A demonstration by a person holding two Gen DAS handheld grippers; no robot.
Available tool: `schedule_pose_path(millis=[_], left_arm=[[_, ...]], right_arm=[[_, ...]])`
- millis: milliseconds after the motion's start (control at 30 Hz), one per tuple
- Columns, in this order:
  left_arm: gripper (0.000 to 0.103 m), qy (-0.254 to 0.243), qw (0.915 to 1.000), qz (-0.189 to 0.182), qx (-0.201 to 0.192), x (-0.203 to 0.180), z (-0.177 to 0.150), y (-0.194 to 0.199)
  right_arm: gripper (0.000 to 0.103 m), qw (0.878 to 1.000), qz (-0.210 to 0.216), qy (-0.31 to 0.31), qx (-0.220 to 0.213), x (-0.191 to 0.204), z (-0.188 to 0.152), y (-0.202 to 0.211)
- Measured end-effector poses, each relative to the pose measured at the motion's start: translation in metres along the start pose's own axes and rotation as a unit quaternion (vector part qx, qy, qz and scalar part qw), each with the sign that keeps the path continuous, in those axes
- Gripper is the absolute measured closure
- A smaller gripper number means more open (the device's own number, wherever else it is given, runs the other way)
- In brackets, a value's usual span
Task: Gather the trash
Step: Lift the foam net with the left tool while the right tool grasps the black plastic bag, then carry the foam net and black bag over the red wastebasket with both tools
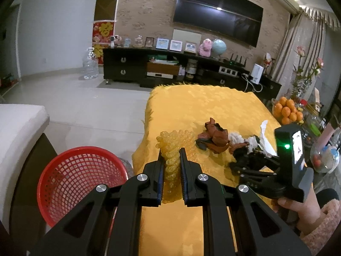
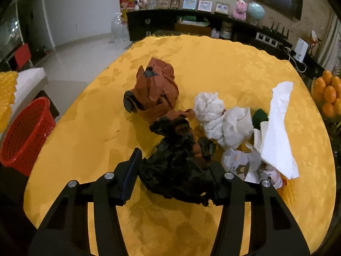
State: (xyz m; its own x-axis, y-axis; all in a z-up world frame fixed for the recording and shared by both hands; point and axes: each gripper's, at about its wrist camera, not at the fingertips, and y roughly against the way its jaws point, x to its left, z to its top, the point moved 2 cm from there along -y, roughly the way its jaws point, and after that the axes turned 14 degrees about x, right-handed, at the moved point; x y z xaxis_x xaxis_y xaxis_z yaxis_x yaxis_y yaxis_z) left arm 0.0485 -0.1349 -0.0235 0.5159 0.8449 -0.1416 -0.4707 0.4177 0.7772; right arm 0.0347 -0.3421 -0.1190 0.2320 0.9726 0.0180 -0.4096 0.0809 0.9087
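Trash for collection, spread on a table under a yellow cloth (image 2: 213, 68). The left gripper (image 1: 171, 155) is clamped on a strip of yellowish bubble wrap (image 1: 171, 149), whose beaded, translucent surface bulges out above the pads and hangs down between them. In the left wrist view this strip sits over the table's near left corner, beside a red mesh basket (image 1: 70, 177) that stands lower than the tabletop, off that corner, with a white sofa arm (image 1: 19, 128) on its far side.

The right gripper (image 2: 170, 170) is set around a crumpled black plastic bag (image 2: 177, 166) showing patches of brown. The bag fills the gap between the jaws, which press against it on both sides. Beyond it lies a crumpled brown paper wad (image 2: 155, 89) with dark torn spots. To the right are two balled white tissues (image 2: 223, 117), a flat white paper sheet (image 2: 277, 128) standing partly on edge, and a printed white wrapper (image 2: 238, 162). These pieces touch or overlap in one cluster near the table's middle.

The cloth is bare toward the far edge and on the left side toward the basket. At the right edge a bowl of oranges (image 2: 328, 93) stands close to the cluster.
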Motion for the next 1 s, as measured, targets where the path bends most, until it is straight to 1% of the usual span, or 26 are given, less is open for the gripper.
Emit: schedule_pose_path(millis=[267, 467, 833, 1000], left_arm=[[0.091, 0.014, 0.9996, 0.016, -0.017, 0.005, 0.005, 0.008], [0.091, 0.02, 0.999, 0.032, -0.024, 0.01, 0.007, 0.012], [0.091, 0.05, 0.9946, 0.078, -0.047, 0.03, 0.01, 0.026], [0.091, 0.062, 0.9918, 0.1, -0.05, 0.043, 0.008, 0.03]], right_arm=[[0.051, 0.998, 0.021, -0.002, -0.053, 0.007, 0.002, 0.042], [0.051, 0.996, 0.034, -0.002, -0.08, 0.01, 0.007, 0.064], [0.051, 0.992, 0.05, -0.005, -0.113, 0.019, 0.014, 0.09], [0.051, 0.991, 0.057, 0.001, -0.121, 0.029, 0.021, 0.096]])
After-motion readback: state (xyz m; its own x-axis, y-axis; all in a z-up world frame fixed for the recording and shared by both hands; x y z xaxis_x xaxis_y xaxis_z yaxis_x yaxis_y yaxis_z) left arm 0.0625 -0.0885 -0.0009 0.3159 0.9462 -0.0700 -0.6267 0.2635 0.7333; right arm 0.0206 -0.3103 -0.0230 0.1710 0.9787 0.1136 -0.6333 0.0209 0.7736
